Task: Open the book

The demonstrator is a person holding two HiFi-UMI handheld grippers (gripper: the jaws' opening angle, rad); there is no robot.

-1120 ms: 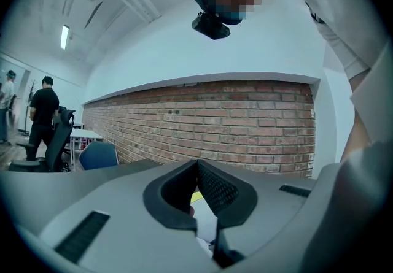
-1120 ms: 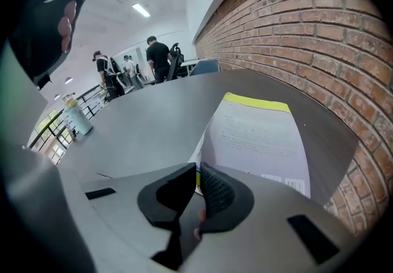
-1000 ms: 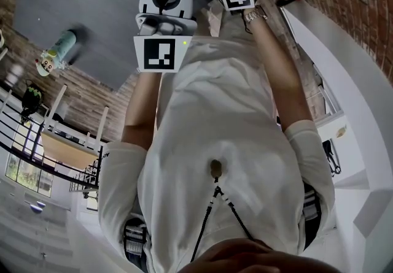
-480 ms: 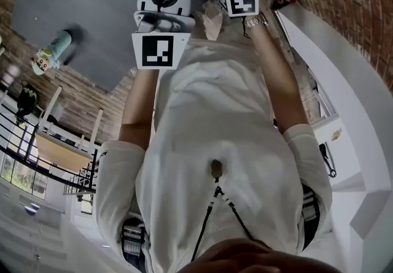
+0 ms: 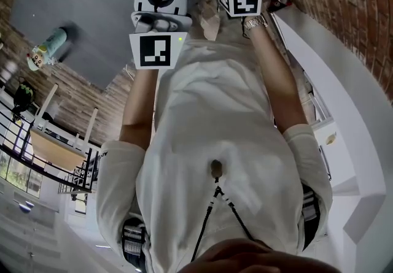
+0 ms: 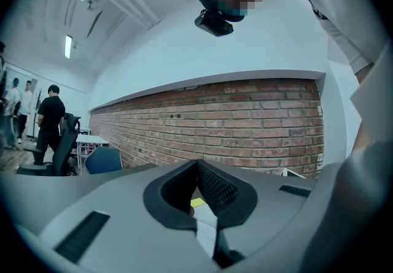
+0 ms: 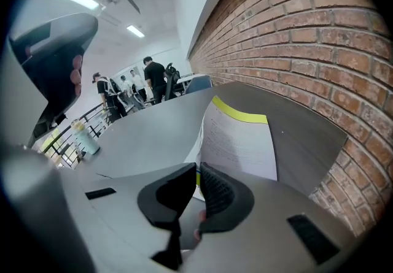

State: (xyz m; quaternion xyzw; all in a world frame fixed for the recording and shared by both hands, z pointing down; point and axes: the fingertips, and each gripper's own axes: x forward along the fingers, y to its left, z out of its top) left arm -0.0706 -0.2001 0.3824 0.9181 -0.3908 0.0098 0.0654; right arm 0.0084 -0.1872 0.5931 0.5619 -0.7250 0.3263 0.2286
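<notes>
White printed page, yellow-green top edge: the book (image 7: 238, 143) stands raised over the grey table (image 7: 135, 137), with my right gripper (image 7: 197, 175) pinching its lower edge. My left gripper (image 6: 196, 173) clamps its white paper edge-on, mostly hidden.

The book (image 7: 239, 143) has white pages with fine grey print and a yellow-green band along one edge. The table (image 7: 135, 137) is plain matt grey. The brick wall (image 7: 295, 32) is red-brown with pale mortar lines. The bottle (image 5: 46, 48) is pale mint green with a white and yellow cartoon figure. The left gripper (image 6: 197, 170) and the right gripper (image 7: 197, 173) are light grey with black, finely ribbed pads, and their marker cubes (image 5: 155, 51) are white with black squares. The shirt (image 5: 221, 118) is off-white
</notes>
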